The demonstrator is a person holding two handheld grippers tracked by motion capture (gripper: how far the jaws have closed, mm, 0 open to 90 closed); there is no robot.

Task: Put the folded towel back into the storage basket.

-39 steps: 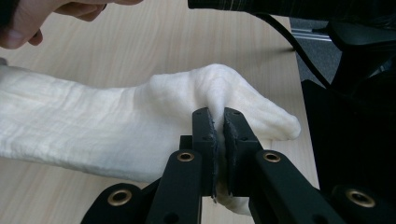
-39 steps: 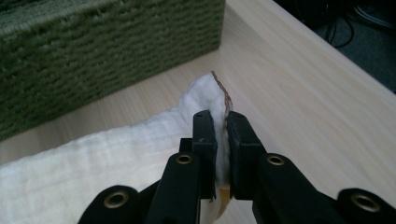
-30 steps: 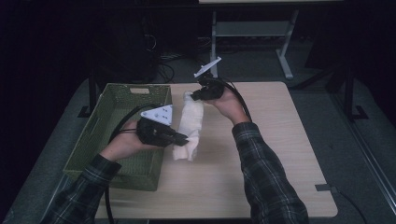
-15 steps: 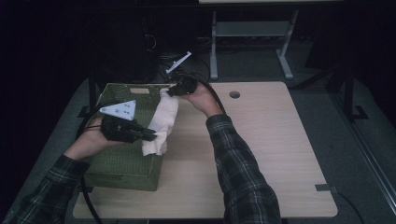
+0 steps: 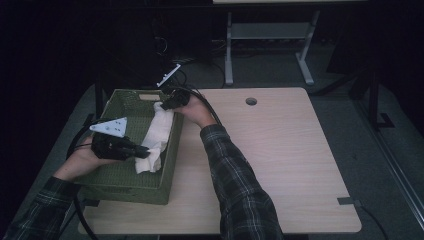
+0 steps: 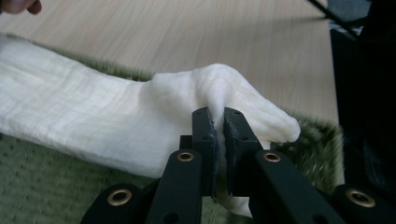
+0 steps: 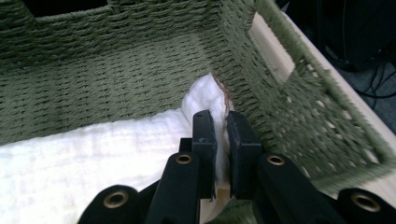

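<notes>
A white cloth (image 5: 154,136) hangs stretched between two tools over the right side of a green woven basket (image 5: 120,182), which sits at the left of the wooden tabletop (image 5: 290,165).

The left tool (image 5: 134,149) is at the near left, above the basket's middle. It is clenched on the near end of the cloth: in the left gripper view its two black jaws pinch a raised fold of the cloth (image 6: 116,126), with a small flap of fabric spilling past them to the right. Below the cloth lies the green weave of the basket (image 6: 56,186), and beyond it the pale tabletop (image 6: 196,42).

The right tool (image 5: 165,104) is at the far right corner of the basket, held by a hand whose plaid sleeve (image 5: 235,185) crosses the tabletop. It too is clenched on the cloth, at the far end: in the right gripper view the jaws grip a bunched corner of the cloth (image 7: 93,154) that pokes up between them, close to the inner wall of the basket (image 7: 116,60). The rest of the cloth spreads low inside the basket toward the left of that view.

From above, the cloth runs lengthwise along the basket's right wall, its near end drooping below the left tool.
</notes>
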